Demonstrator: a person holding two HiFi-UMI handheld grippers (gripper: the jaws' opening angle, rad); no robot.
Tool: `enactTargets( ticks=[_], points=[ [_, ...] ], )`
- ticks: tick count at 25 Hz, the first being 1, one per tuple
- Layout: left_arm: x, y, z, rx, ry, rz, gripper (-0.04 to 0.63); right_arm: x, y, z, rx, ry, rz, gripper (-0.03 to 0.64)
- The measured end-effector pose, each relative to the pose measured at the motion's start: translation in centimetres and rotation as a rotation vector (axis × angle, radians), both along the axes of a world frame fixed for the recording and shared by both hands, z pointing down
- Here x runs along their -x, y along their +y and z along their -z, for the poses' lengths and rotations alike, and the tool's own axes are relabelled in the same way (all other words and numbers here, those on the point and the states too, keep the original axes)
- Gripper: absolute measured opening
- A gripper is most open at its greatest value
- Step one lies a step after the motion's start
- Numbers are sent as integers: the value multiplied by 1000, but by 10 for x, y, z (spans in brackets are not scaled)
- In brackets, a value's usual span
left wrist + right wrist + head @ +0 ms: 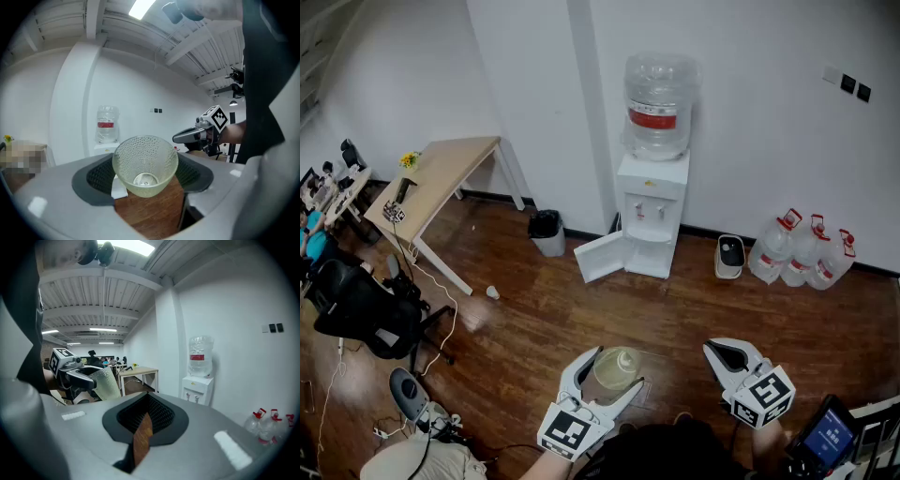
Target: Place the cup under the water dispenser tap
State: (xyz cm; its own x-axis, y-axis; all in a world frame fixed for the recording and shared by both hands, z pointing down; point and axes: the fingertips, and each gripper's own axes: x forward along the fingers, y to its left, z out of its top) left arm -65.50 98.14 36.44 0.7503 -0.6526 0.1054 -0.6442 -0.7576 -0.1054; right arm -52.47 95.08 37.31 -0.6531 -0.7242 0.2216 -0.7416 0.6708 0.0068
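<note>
A clear dimpled cup sits between the pads of my left gripper, which is shut on it with the jaws wide around it and the cup's mouth toward the camera. The white water dispenser stands against the far wall across the wooden floor, its taps under the big bottle. My right gripper hovers beside the left, shut and empty, with only a sliver of floor between its jaws. The right gripper view shows the cup in the left gripper.
The dispenser's lower cabinet door hangs open to the left. A small bin and a wooden desk stand left of it, an office chair nearer. Several water jugs and a small white unit line the right wall.
</note>
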Motion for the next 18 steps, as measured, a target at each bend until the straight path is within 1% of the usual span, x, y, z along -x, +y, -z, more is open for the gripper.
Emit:
enactTargets(
  ticks=[2, 3, 6, 8, 11, 14, 16, 18],
  points=[
    [10, -8, -1, 25, -10, -2, 276, 11, -6, 4, -4, 2, -4, 2],
    [14, -12, -1, 23, -7, -8, 276, 16, -8, 5, -6, 1, -7, 2],
    [26, -22, 1, 1, 30, -31, 276, 28, -14, 0, 4, -11, -12, 2],
    [31, -30, -4, 10, 24, -34, 276, 34, -19, -4, 19, -9, -10, 2],
    [31, -48, -13, 60, 2, -19, 275, 33, -36, -8, 33, -1, -8, 2],
    [27, -73, -14, 95, 12, -2, 276, 30, -62, -7, 35, -8, 7, 2],
    [23, -92, -8, 85, 18, 4, 276, 26, -83, -7, 35, -9, 15, 2],
    [16, -114, -4, 63, 9, 3, 276, 20, -108, -6, 36, -20, 17, 2]
  ],
)
